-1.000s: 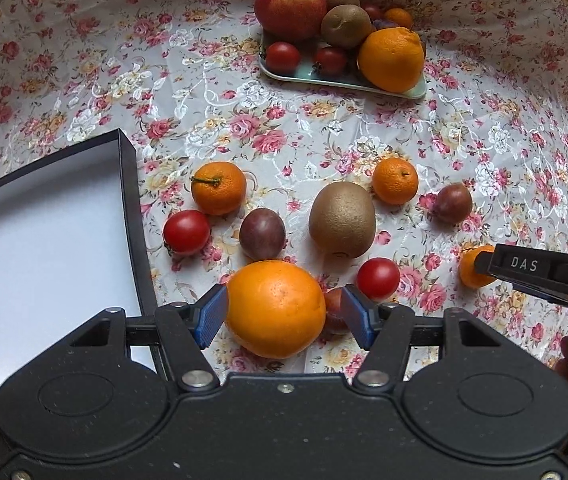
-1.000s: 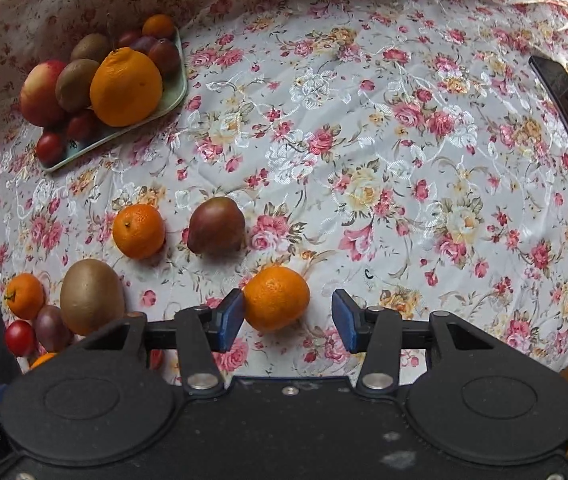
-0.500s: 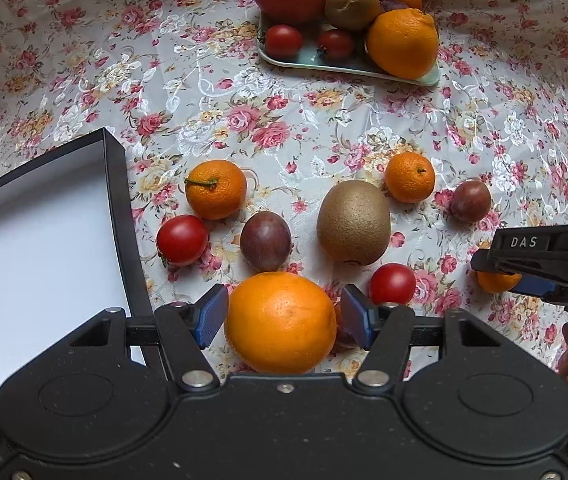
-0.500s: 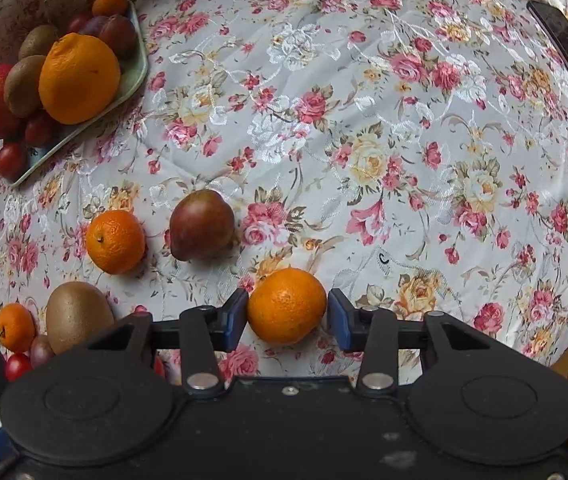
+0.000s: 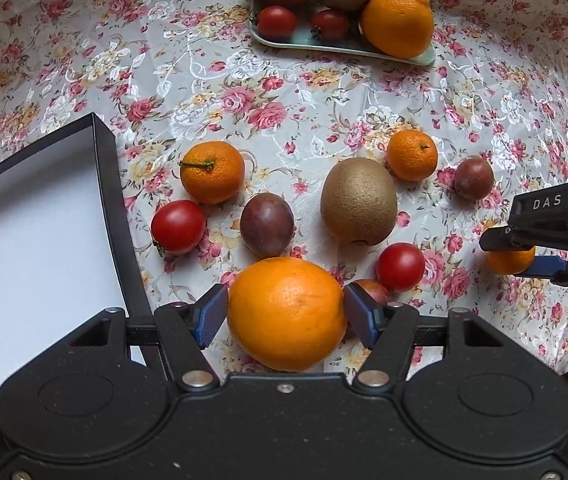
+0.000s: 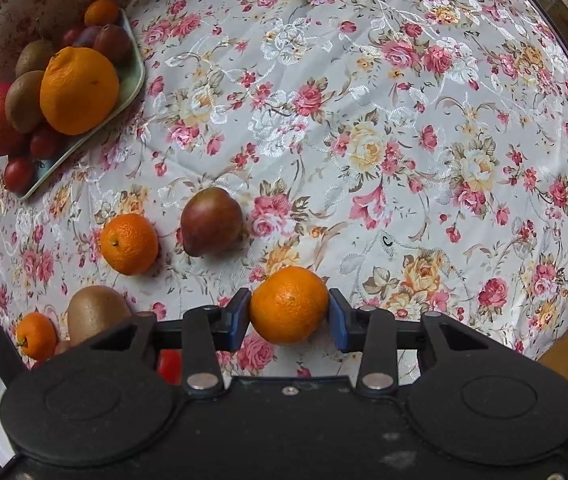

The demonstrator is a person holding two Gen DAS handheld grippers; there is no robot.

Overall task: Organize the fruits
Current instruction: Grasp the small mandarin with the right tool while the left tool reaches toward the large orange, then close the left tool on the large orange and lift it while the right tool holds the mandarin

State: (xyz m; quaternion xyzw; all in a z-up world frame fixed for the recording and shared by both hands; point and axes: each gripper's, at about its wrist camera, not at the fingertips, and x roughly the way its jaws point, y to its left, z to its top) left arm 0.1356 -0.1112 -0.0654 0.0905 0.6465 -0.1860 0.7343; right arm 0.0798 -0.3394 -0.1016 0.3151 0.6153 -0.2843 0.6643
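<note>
A large orange (image 5: 286,308) sits on the flowered cloth between the blue pads of my left gripper (image 5: 286,317), which is shut on it. My right gripper (image 6: 289,317) is shut on a small mandarin (image 6: 289,300); both pads press its sides. In the left wrist view that right gripper (image 5: 544,240) reaches in from the right edge with the mandarin (image 5: 510,262) under it. Loose fruit lies ahead of the left gripper: a kiwi (image 5: 358,200), two tomatoes (image 5: 178,226) (image 5: 400,266), two passion fruits (image 5: 267,224) (image 5: 474,178) and two mandarins (image 5: 212,172) (image 5: 412,155).
A black box with a white inside (image 5: 120,216) stands at the left. A pale green plate (image 5: 324,46) at the back holds an apple, kiwis, tomatoes and an orange. In the right wrist view a dark flat object (image 6: 564,32) lies far right, near the table edge (image 6: 556,344).
Both grippers have closed in: the left pads now touch the large orange, the right pads now clamp the small mandarin. Both cameras have moved slightly forward and down.
</note>
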